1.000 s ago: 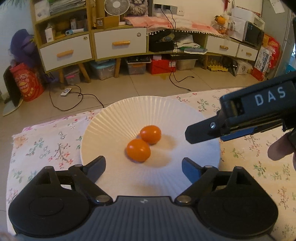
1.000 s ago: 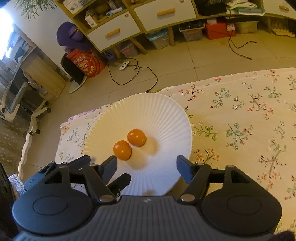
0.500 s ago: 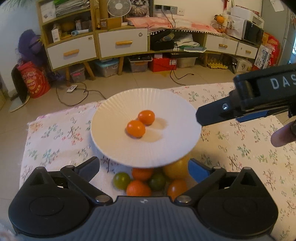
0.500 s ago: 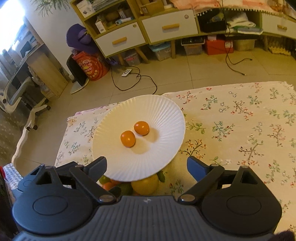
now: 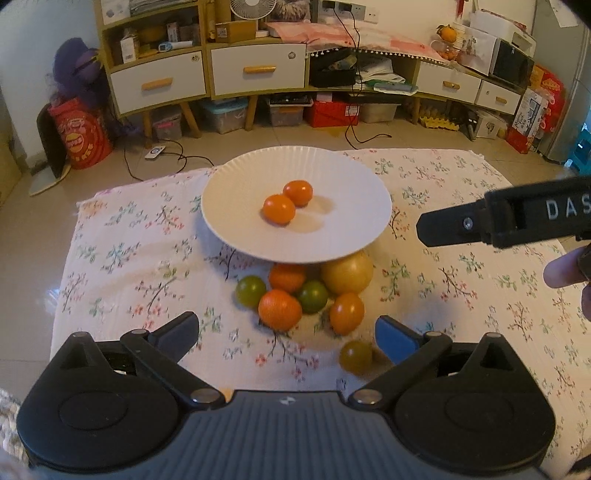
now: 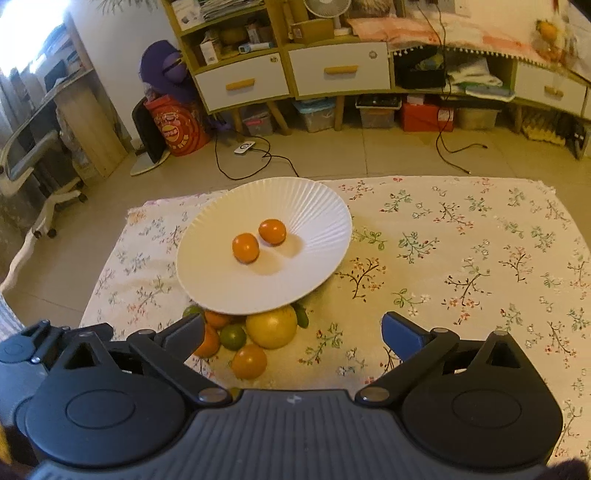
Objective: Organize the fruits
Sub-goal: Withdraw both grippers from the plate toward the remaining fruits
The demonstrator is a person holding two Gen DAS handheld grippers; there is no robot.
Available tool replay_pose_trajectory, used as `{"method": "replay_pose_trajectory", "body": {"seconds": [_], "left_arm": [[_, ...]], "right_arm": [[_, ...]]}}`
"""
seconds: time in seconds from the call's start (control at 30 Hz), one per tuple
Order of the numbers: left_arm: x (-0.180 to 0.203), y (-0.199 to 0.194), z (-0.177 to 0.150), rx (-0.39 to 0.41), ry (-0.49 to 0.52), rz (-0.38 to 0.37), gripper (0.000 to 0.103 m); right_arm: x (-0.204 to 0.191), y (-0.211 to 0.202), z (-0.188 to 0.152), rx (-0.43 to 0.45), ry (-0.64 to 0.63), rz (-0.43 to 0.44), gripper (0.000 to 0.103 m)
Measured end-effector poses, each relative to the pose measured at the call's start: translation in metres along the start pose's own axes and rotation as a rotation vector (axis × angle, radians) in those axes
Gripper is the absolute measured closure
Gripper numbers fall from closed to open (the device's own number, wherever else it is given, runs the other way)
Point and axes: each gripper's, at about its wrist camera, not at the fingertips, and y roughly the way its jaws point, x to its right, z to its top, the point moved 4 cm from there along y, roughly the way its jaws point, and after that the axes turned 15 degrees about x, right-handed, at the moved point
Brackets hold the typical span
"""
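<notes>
Left gripper (image 5: pixel 286 332) tilted down, jaws wide and empty; right gripper (image 6: pixel 291 328) tilted down, jaws opening, nothing pressed between; a finger (image 5: pixel 563 271) shows behind it.

This is a lived-in home, most likely a living room. A long wooden sideboard (image 5: pixel 258 70) with white drawers runs along the back wall at the top of the frame, its shelves crowded with boxes and papers, a small fan (image 5: pixel 248 7) on top. Storage boxes (image 5: pixel 221 114) sit beneath it on the tiled floor (image 6: pixel 369 155). At the left edge stand a desk (image 6: pixel 70 107) and an office chair (image 6: pixel 33 173). A flowered cloth (image 6: pixel 461 240) covers the low surface in front.
</notes>
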Motion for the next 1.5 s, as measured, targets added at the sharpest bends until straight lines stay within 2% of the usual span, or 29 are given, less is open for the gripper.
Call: {"method": "replay_pose_trajectory", "body": {"seconds": [0.3,0.43,0.73,0.97,1.13,1.33,1.5], "left_arm": [[-0.016,-0.019,-0.022,0.016,-0.040,0.012,0.019],[-0.020,-0.024,-0.031,0.024,-0.012,0.035,0.019],[-0.031,-0.029,-0.049,0.028,-0.022,0.045,0.019],[-0.041,-0.030,-0.062,0.045,-0.064,0.062,0.019],[-0.040,-0.029,-0.076,0.055,-0.059,0.046,0.020],[-0.038,-0.033,-0.087,0.077,-0.063,0.039,0.020],[-0.029,-0.043,-0.089,0.115,-0.045,0.005,0.020]], "right_arm": [[-0.010,-0.011,-0.024,0.012,-0.085,0.040,0.000],[-0.014,-0.013,-0.036,0.006,-0.116,0.068,0.000],[-0.015,-0.025,-0.043,0.062,-0.131,0.109,0.000],[-0.013,-0.024,-0.053,0.105,-0.201,0.109,0.000],[-0.014,-0.019,-0.061,0.132,-0.263,0.111,0.000],[-0.018,-0.013,-0.076,0.099,-0.312,0.162,0.000],[-0.017,-0.009,-0.087,0.074,-0.348,0.184,0.001]]}}
